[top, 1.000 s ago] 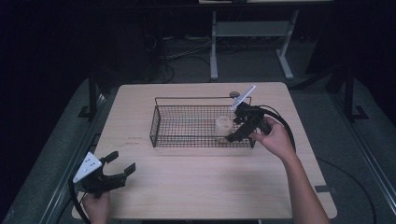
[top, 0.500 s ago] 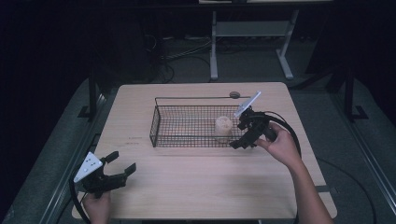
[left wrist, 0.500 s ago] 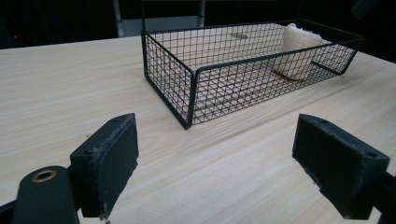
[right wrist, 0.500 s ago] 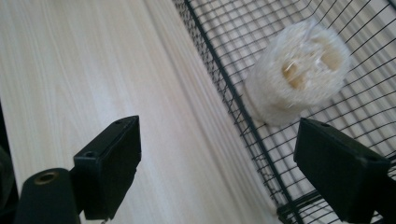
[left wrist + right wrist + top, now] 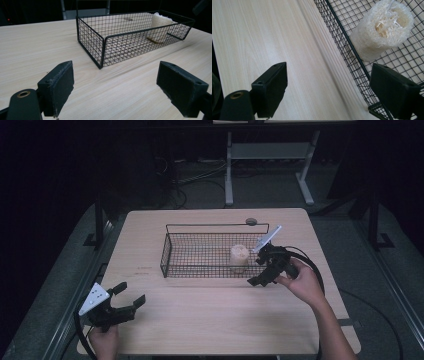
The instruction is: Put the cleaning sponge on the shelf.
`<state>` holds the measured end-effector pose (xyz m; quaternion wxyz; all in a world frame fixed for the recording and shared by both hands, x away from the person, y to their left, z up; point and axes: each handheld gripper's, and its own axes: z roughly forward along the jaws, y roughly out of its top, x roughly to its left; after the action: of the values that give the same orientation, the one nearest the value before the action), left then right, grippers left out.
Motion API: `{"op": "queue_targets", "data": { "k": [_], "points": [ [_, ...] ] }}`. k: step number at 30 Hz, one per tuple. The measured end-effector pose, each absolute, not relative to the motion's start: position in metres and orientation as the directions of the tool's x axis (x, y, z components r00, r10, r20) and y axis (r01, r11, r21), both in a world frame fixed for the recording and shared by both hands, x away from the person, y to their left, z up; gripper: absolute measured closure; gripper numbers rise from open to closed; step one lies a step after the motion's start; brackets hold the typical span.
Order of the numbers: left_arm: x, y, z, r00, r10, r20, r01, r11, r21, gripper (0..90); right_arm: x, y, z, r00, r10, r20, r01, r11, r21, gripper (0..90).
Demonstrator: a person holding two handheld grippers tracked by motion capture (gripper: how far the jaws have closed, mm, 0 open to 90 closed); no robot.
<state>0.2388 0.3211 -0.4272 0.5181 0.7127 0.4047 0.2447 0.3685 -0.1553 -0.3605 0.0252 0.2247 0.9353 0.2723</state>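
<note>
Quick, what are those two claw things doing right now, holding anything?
Left gripper: open, holding nothing.
Right gripper: open, holding nothing; the loofah stands free in the wire basket.

Loofah (image 5: 239,256) in basket (image 5: 200,227), right end

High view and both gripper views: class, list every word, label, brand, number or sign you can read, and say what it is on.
No text can be read anywhere.
Table: a small dark mark left of the wire basket, too small and blurred to read.
Loofah piece: no label.

Left gripper (image 5: 131,301) and right gripper (image 5: 257,279), fingers spread wide.
</note>
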Motion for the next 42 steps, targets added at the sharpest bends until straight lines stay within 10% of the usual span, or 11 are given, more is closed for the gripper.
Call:
{"op": "queue_targets", "data": {
  "k": [42],
  "points": [
    [0.236,0.320,-0.427,0.555,0.830,-0.052,0.317,-0.153,0.936,13.8,0.291,-0.184,-0.397,-0.909,0.414,0.043,0.357,0.723,0.592,14.4]
  ]
}}
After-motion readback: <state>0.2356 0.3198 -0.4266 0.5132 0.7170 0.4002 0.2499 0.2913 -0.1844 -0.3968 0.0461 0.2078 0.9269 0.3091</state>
